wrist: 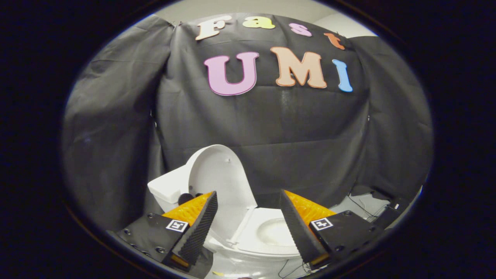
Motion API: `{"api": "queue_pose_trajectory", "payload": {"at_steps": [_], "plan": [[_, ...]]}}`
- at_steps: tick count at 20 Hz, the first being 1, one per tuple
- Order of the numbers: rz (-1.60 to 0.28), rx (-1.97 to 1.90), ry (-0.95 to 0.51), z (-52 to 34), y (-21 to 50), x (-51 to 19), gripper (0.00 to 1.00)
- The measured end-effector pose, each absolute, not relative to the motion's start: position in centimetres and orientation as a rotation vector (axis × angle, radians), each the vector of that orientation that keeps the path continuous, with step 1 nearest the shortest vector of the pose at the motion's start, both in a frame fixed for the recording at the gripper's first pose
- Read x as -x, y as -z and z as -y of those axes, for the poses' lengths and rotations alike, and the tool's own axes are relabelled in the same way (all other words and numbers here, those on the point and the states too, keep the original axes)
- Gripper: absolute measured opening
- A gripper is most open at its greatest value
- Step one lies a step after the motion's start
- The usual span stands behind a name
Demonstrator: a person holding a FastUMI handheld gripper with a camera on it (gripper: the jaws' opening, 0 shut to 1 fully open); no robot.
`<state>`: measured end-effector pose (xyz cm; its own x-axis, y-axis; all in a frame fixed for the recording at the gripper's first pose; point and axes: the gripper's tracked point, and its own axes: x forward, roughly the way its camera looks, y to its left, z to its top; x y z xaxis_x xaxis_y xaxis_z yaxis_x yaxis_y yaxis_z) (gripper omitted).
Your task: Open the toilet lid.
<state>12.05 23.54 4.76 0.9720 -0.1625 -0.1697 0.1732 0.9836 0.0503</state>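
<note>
White glossy plastic toilet lid (pixel 219 182), oval, raised upright and leaning back toward the white ceramic cistern (pixel 168 190) on the far left. Inner face of lid turned toward the near right, with small bumpers showing near its top edge. Hinge end down at the back of the white oval toilet seat (pixel 257 232), seat lying flat over the white bowl (pixel 277 234), bowl opening visible between the fingers and a little toward the right one.

Two-finger gripper (pixel 248 201) held just above and near the toilet, jaws spread wide, gripping nothing. Left finger (pixel 199 228) overlapping the lower left part of the raised lid in the view; contact there impossible to tell. Right finger (pixel 298 228) over the right rim of the seat, apart from the lid. Ribbed inner pads facing each other across the gap. Small square black-and-white marker tags (pixel 177 225) on the finger bases.

Dark, small rounded object (pixel 186 197) beside the cistern, just beyond the left fingertip, too hidden to identify.

Black wrinkled cloth booth wall (pixel 271 135) close behind the toilet, draped across the far side and both flanks. Pale floor (pixel 364 207) on the far right, with thin dark cables (pixel 358 205) and a dark box-like item (pixel 389 213) lying at the foot of the cloth.
</note>
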Motion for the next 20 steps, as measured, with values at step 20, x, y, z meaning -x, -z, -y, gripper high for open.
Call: {"api": "queue_pose_trajectory", "payload": {"at_steps": [20], "plan": [[-0.141,0.086,0.135,-11.7,-3.3,-6.3,0.99]]}}
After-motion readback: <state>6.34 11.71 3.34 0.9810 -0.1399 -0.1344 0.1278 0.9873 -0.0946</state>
